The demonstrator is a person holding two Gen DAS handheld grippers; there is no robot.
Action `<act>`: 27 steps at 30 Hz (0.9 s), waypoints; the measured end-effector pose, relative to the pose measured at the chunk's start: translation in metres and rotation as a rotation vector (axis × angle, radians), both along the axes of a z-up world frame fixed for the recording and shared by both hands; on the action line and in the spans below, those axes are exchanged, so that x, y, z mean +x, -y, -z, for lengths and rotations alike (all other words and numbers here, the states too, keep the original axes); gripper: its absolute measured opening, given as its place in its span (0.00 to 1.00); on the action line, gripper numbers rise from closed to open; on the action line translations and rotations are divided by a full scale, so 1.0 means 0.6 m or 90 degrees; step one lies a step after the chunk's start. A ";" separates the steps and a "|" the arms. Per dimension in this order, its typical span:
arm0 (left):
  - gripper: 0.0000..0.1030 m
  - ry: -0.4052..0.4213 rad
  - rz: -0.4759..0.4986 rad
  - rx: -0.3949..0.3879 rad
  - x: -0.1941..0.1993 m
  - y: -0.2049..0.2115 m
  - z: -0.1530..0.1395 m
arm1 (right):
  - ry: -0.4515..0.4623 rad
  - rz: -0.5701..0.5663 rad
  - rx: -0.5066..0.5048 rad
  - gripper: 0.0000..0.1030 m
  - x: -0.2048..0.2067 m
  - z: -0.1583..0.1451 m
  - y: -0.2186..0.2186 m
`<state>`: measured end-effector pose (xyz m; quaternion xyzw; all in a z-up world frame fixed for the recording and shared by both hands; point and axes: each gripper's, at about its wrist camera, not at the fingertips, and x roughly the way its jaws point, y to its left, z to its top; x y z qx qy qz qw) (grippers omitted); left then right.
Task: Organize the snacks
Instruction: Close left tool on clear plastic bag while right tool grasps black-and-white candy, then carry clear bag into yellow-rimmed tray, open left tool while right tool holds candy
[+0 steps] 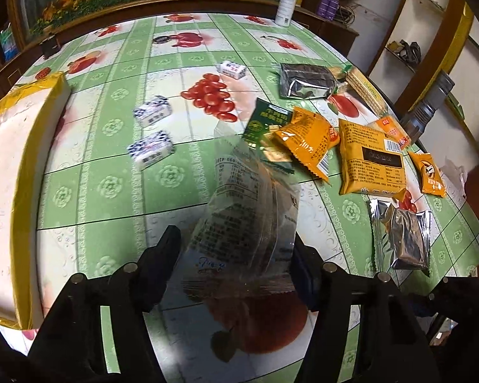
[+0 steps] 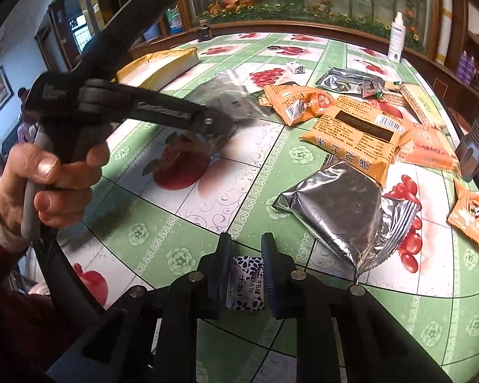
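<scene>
My left gripper (image 1: 236,255) is shut on a clear printed snack packet (image 1: 249,220) and holds it above the table; the packet shows blurred in the right wrist view (image 2: 230,95). My right gripper (image 2: 246,271) is shut on a small white-and-blue candy (image 2: 246,287) low over the table. Several orange snack packets (image 1: 370,156) lie at the right, with a green packet (image 1: 266,121), silver foil packets (image 1: 402,239) (image 2: 345,210) and wafer biscuits (image 1: 364,87). Three white-and-blue candies (image 1: 151,113) lie at mid-left.
A white box with yellow tape (image 1: 16,166) lies along the left edge of the green fruit-patterned table (image 1: 111,191). A white spray bottle (image 1: 285,3) stands at the far edge. A grey cylinder (image 1: 428,105) stands at the right edge.
</scene>
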<state>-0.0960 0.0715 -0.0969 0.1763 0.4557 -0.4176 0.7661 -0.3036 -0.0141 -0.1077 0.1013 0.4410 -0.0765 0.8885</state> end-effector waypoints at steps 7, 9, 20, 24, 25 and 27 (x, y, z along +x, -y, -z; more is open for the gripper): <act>0.58 0.003 -0.019 -0.029 0.014 -0.057 -0.034 | 0.020 -0.006 0.021 0.19 0.003 -0.019 -0.011; 0.54 0.006 -0.035 -0.045 0.020 -0.080 -0.050 | 0.032 -0.010 0.035 0.19 0.015 -0.028 -0.013; 0.00 0.035 -0.146 -0.097 0.102 -0.210 -0.104 | 0.122 -0.060 0.123 0.19 0.161 -0.086 -0.047; 0.04 -0.001 -0.135 -0.114 0.116 -0.226 -0.099 | 0.133 -0.079 0.121 0.19 0.207 -0.103 -0.064; 0.09 0.002 -0.125 -0.111 0.111 -0.222 -0.098 | 0.135 -0.081 0.114 0.19 0.215 -0.107 -0.067; 0.63 0.020 -0.106 -0.091 0.089 -0.205 -0.095 | 0.141 -0.083 0.120 0.19 0.217 -0.110 -0.066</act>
